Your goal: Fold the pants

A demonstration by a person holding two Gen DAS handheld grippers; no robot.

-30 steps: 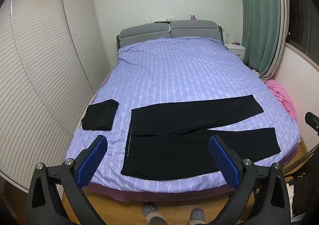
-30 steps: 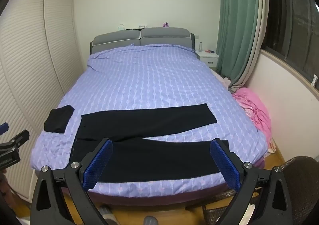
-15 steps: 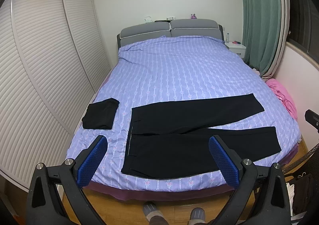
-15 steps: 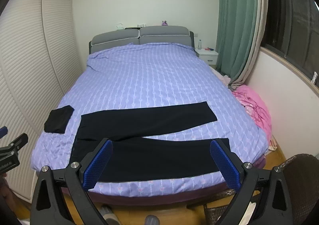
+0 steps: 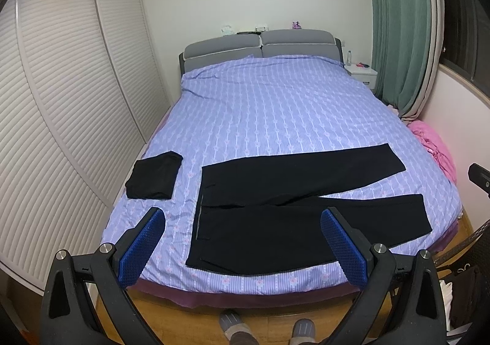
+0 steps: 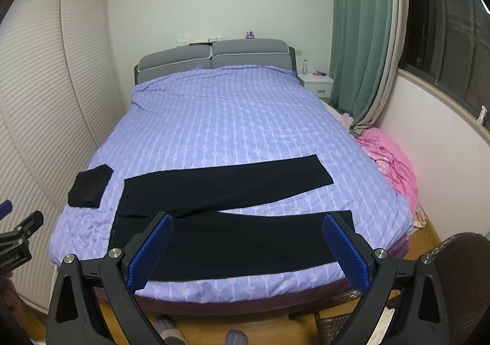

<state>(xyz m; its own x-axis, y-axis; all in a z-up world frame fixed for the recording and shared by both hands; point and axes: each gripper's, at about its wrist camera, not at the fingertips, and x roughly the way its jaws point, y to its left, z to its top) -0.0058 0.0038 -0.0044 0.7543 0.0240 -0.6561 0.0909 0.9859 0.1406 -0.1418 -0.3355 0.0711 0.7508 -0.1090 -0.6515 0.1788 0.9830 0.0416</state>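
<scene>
Black pants (image 5: 294,207) (image 6: 226,213) lie spread flat across the near end of the bed, waistband to the left, both legs stretching right and splayed apart. A folded black garment (image 5: 153,175) (image 6: 89,185) rests to their left. My left gripper (image 5: 242,241) hangs open above the near bed edge, over the waistband side, holding nothing. My right gripper (image 6: 248,244) is also open and empty, above the near leg. Neither touches the fabric.
The bed (image 5: 275,112) has a purple patterned cover and a grey headboard (image 5: 260,45). White slatted wardrobe doors (image 5: 61,100) run along the left. A pink heap (image 6: 389,155) lies right of the bed, a wicker chair (image 6: 459,268) at lower right. The person's slippered feet (image 5: 266,329) stand on the wood floor.
Both views have drifted slightly upward and back; the pants and folded garment lie unmoved. Both grippers stay open.
</scene>
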